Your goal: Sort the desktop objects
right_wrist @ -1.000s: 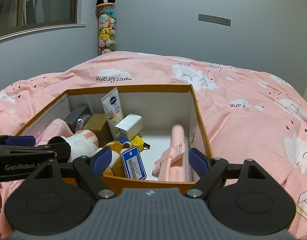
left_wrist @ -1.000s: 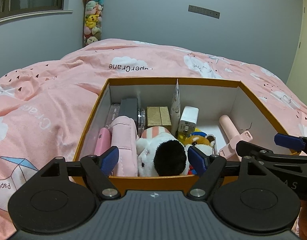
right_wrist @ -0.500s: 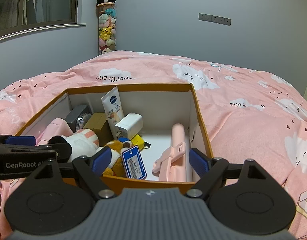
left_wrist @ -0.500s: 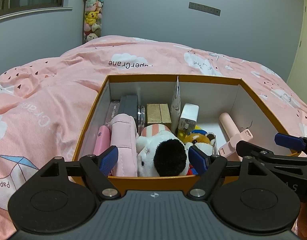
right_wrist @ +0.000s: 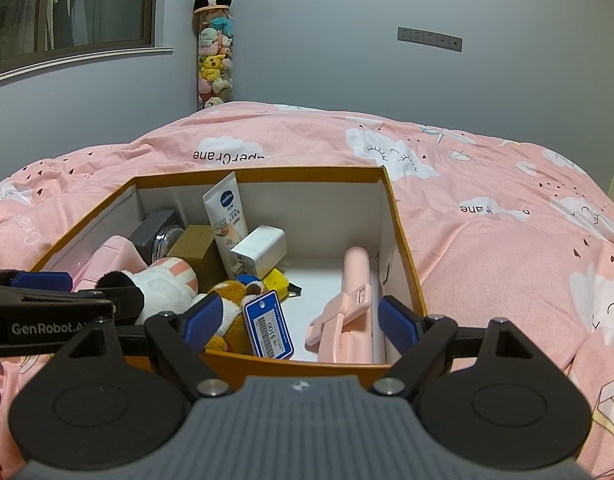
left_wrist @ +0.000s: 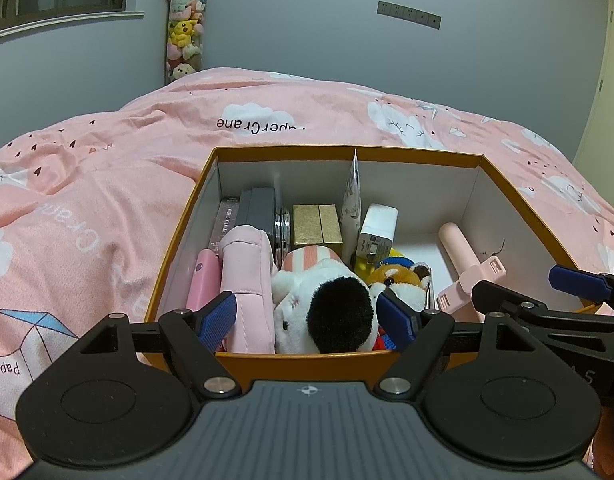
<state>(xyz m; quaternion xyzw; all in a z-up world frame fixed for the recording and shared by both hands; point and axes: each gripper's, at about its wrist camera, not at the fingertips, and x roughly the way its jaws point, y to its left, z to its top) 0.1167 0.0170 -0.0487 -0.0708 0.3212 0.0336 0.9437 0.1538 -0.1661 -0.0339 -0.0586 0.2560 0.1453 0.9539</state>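
Observation:
An orange box [left_wrist: 307, 364] with white inner walls sits on the bed and holds several items: a black-and-white plush [left_wrist: 327, 308], a pink pouch [left_wrist: 245, 276], a white charger [left_wrist: 377, 232], a pink selfie stick [left_wrist: 463, 264], a cream tube [right_wrist: 227, 220] and a fox plush with a blue tag [right_wrist: 269, 330]. My left gripper [left_wrist: 307, 318] is open and empty at the box's near edge, over the plush. My right gripper [right_wrist: 295, 320] is open and empty over the near right part of the box [right_wrist: 403, 240].
The box rests on a pink quilt [left_wrist: 87, 208] printed with clouds. A tall tube of plush toys [right_wrist: 214, 60] stands against the grey wall behind the bed. A window [right_wrist: 67, 12] is at the upper left.
The left gripper has tilted down slightly, so the box sits a little lower in its view. The right gripper has barely moved. Both stay open.

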